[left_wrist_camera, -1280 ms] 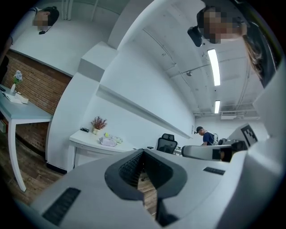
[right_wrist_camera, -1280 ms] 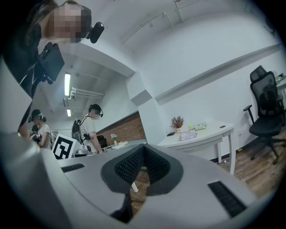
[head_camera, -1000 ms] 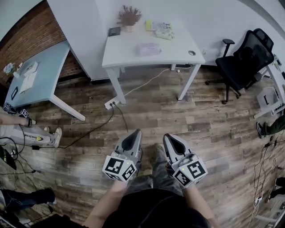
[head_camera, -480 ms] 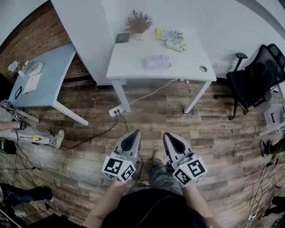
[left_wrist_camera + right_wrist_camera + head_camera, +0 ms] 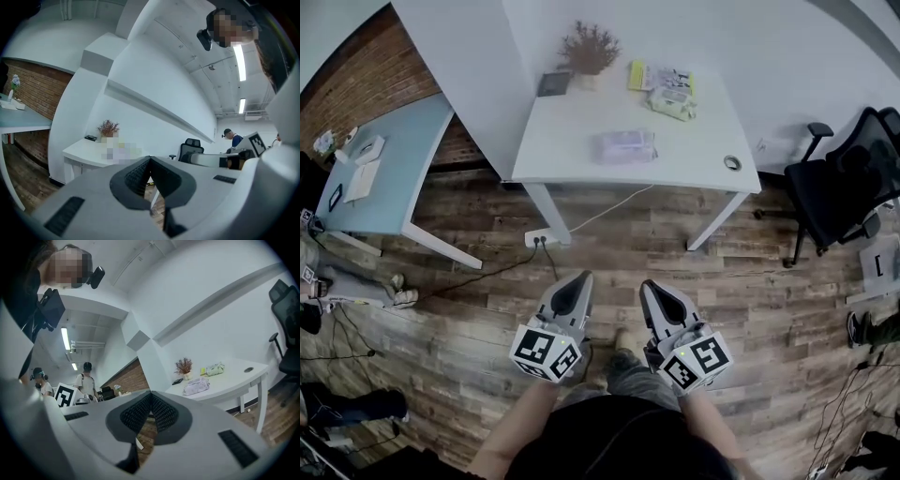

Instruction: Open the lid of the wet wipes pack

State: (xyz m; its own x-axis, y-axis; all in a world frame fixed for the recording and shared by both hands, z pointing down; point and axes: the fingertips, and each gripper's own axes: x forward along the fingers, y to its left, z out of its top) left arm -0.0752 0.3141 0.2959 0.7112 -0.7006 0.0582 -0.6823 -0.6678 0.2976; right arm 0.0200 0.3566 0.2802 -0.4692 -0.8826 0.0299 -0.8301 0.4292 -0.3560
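A pale lilac wet wipes pack [image 5: 624, 146] lies flat in the middle of the white table [image 5: 572, 159], far ahead of both grippers. In the right gripper view the pack [image 5: 196, 386] shows on the tabletop beyond the jaws. My left gripper [image 5: 578, 278] and right gripper [image 5: 649, 285] hang side by side over the wooden floor, pointing level toward the table. Both are shut with nothing between the pads, as the left gripper [image 5: 150, 159] and right gripper [image 5: 151, 393] show in their own views. In the left gripper view the pack's place on the table is blurred.
At the table's back stand a dried plant in a pot [image 5: 588, 52], a dark device [image 5: 553, 84] and a green pack [image 5: 671, 98]. A black office chair [image 5: 848, 187] is at the right, a light blue table [image 5: 394, 159] at the left. A floor socket [image 5: 539, 239] with a cable lies before the table.
The white table has come closer and lower in the head view as the person walks toward it. Both grippers stay shut and side by side.
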